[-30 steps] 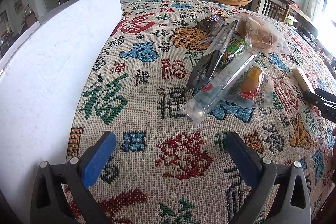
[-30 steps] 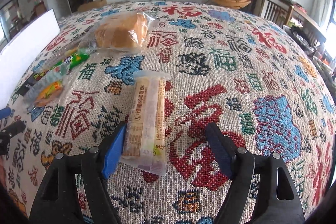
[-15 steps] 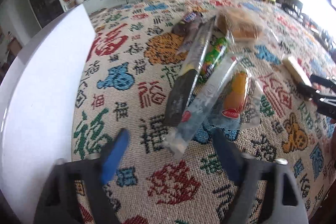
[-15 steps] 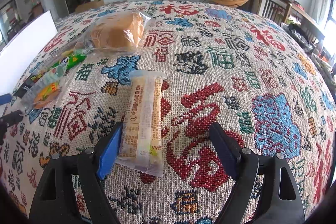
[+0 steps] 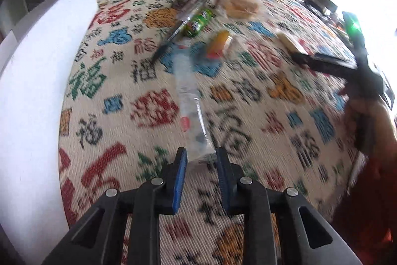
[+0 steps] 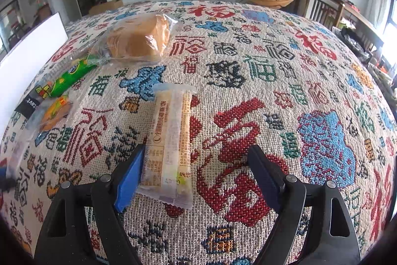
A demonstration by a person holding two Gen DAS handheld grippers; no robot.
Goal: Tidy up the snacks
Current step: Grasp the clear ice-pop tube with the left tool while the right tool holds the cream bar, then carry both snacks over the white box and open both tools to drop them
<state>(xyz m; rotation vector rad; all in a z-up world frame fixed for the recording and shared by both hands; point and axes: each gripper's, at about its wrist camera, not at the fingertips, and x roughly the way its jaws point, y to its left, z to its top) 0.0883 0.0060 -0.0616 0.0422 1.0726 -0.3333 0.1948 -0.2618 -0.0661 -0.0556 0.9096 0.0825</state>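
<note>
My left gripper (image 5: 200, 160) is shut on the near end of a long clear snack packet (image 5: 187, 93) that stretches away over the patterned cloth. Beyond it lie a green packet (image 5: 197, 21), an orange snack in clear wrap (image 5: 218, 42), a dark flat packet (image 5: 165, 44) and a bagged bread (image 5: 239, 4). My right gripper (image 6: 196, 165) is open around the near end of a pale yellow wafer packet (image 6: 171, 138), its left pad beside the packet edge. The bread (image 6: 141, 39), green packet (image 6: 67, 78) and orange snack (image 6: 55, 111) show to the left.
A white board (image 5: 37, 81) stands along the table's left edge; it also shows in the right wrist view (image 6: 27, 58). The right gripper and hand (image 5: 359, 81) show at the left view's right side. The patterned tablecloth (image 6: 273, 66) covers the table.
My left gripper moved forward to the long clear packet, closed on its near end and has drawn it away from the pile. My right gripper has barely moved and stays open by the wafer packet.
</note>
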